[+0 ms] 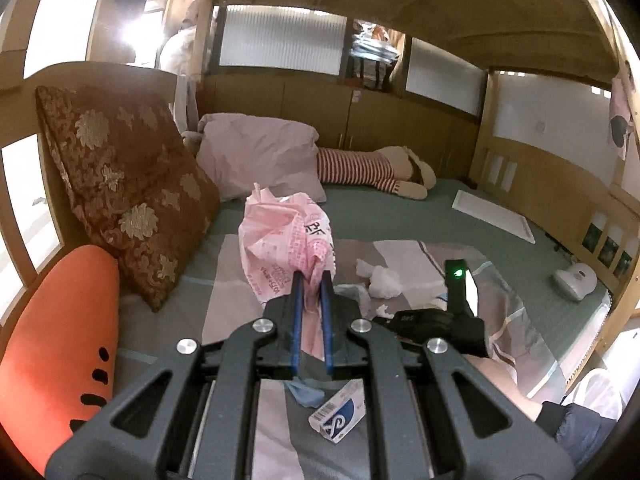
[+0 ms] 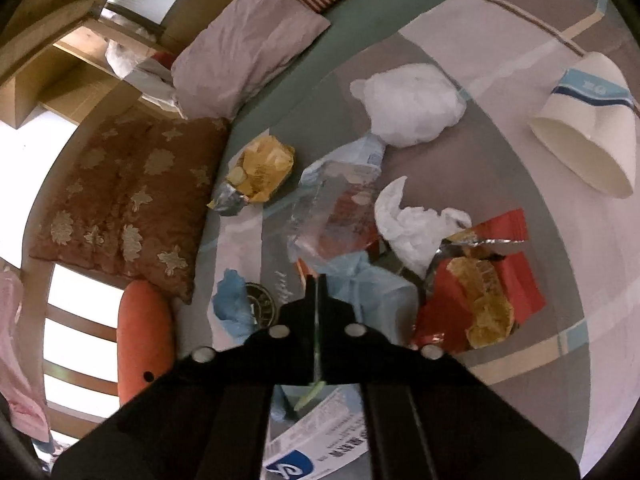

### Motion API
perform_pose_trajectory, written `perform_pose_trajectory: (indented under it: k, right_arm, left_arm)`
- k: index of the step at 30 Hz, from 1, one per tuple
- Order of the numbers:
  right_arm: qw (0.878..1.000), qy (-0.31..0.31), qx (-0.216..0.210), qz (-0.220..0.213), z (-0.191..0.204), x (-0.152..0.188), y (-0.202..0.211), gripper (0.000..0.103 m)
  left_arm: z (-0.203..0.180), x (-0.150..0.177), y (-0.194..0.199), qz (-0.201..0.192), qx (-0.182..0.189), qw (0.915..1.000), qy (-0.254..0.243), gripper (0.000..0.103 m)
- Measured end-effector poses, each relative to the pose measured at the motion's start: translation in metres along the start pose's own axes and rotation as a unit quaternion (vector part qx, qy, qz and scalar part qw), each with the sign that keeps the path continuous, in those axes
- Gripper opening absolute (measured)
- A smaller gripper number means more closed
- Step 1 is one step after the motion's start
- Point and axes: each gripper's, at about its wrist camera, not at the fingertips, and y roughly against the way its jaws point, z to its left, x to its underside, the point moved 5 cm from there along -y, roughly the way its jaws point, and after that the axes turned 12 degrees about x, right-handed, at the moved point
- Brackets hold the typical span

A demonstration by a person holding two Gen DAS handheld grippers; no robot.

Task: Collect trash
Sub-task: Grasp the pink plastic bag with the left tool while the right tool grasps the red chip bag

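While your left hand-held gripper [image 1: 311, 280] is clamped on the pink trash bag [image 1: 282, 240] above the bed [image 1: 400, 216], nearly all the litter is still out — white tissue wad [image 2: 408, 104], paper cup [image 2: 588, 136], yellow snack wrapper [image 2: 260, 172], red wrapper [image 2: 516, 284], small carton [image 1: 338, 410]. Your right hand-held gripper [image 2: 316, 280] has its jaws together, seemingly pinching thin clear plastic film [image 2: 332, 216] — not certain. Early stage, by my read.

We get a dim, warm room here; a window [image 1: 136, 32] at upper left blows out into white glare. Heavy fisheye bending and dark corners, and the paper cup [image 2: 588, 128] looks soft.
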Motion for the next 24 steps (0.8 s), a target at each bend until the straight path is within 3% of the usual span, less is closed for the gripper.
perform_pose_trajectory:
  k: [6, 9, 10, 11, 12, 13, 19, 21, 23, 24]
  right_arm:
    - [0.997, 0.045, -0.003, -0.056, 0.006, -0.009, 0.045, 0.001]
    - [0.996, 0.079, 0.010, -0.040, 0.010, -0.005, 0.053, 0.001]
    - [0.996, 0.083, 0.024, -0.027, 0.006, -0.001, 0.052, 0.013]
    - [0.996, 0.081, 0.043, -0.023, 0.000, 0.002, 0.050, 0.046]
    - [0.995, 0.075, 0.066, -0.029, -0.009, 0.004, 0.048, 0.059]
    - [0.992, 0.077, 0.092, -0.028, -0.018, 0.006, 0.043, 0.062]
    - [0.984, 0.059, 0.168, -0.010, -0.058, 0.001, 0.006, 0.062]
    - [0.983, 0.070, 0.171, -0.006, -0.062, 0.001, -0.006, 0.057]
    - [0.982, 0.090, 0.167, 0.001, -0.059, 0.003, -0.014, 0.020]
    - [0.982, 0.091, 0.168, -0.006, -0.057, 0.001, -0.011, 0.010]
  left_arm:
    - [0.002, 0.003, -0.007, 0.010, 0.002, 0.9999, 0.006, 0.009]
    - [0.001, 0.005, -0.011, 0.018, 0.004, 0.9998, 0.006, 0.009]
    - [0.000, 0.006, -0.012, 0.020, 0.005, 0.9998, 0.005, 0.009]
    - [-0.001, 0.007, -0.013, 0.022, 0.006, 0.9997, 0.003, 0.009]
    - [-0.001, 0.008, -0.013, 0.023, 0.005, 0.9997, 0.001, 0.009]
    - [-0.002, 0.008, -0.013, 0.023, 0.005, 0.9997, 0.000, 0.009]
    - [-0.001, 0.010, -0.017, 0.028, 0.005, 0.9996, 0.001, 0.010]
    - [0.000, 0.010, -0.018, 0.030, 0.003, 0.9995, 0.001, 0.010]
    - [0.000, 0.011, -0.020, 0.033, 0.003, 0.9995, 0.000, 0.010]
    - [0.001, 0.012, -0.020, 0.034, 0.003, 0.9994, 0.000, 0.010]
